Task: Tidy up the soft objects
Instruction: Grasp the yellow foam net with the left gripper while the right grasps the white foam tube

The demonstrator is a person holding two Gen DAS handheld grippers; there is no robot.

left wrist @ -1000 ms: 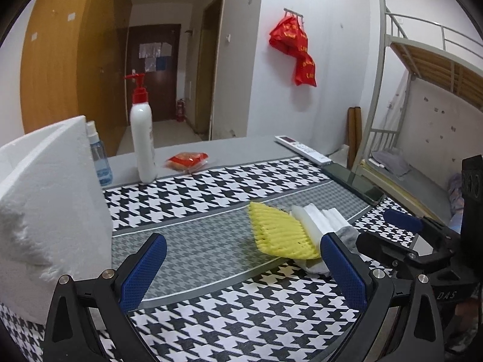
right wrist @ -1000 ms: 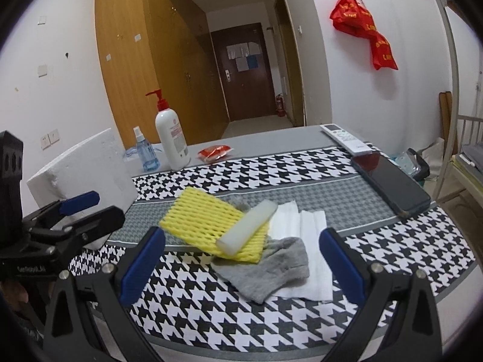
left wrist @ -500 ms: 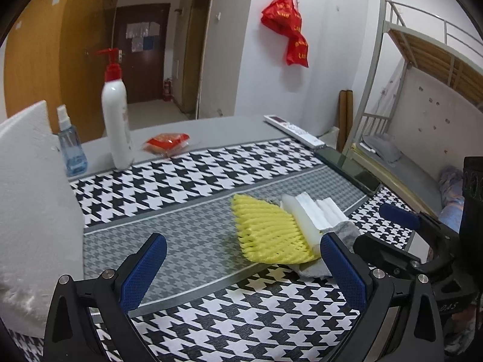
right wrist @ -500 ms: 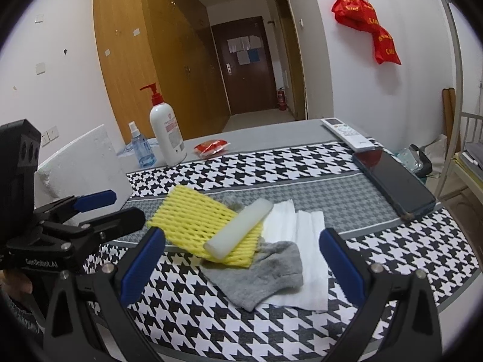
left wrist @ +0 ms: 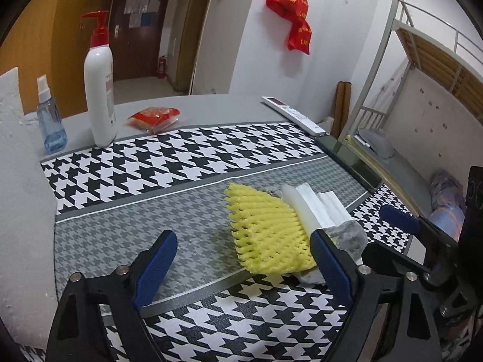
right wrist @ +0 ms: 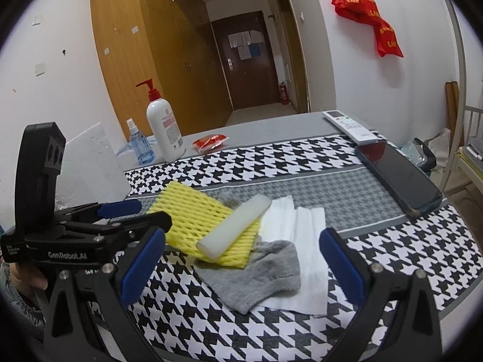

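Left gripper (left wrist: 241,267) jaws closing, nothing between, angled toward yellow foam net (left wrist: 265,229) topping the pile for pickup; right gripper (right wrist: 241,268) wide, empty

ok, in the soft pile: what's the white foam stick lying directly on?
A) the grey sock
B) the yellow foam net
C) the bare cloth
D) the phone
B: in the right wrist view the white foam stick lies diagonally across the yellow foam net, which itself overlaps the grey sock; the phone sits apart at the table's edge.
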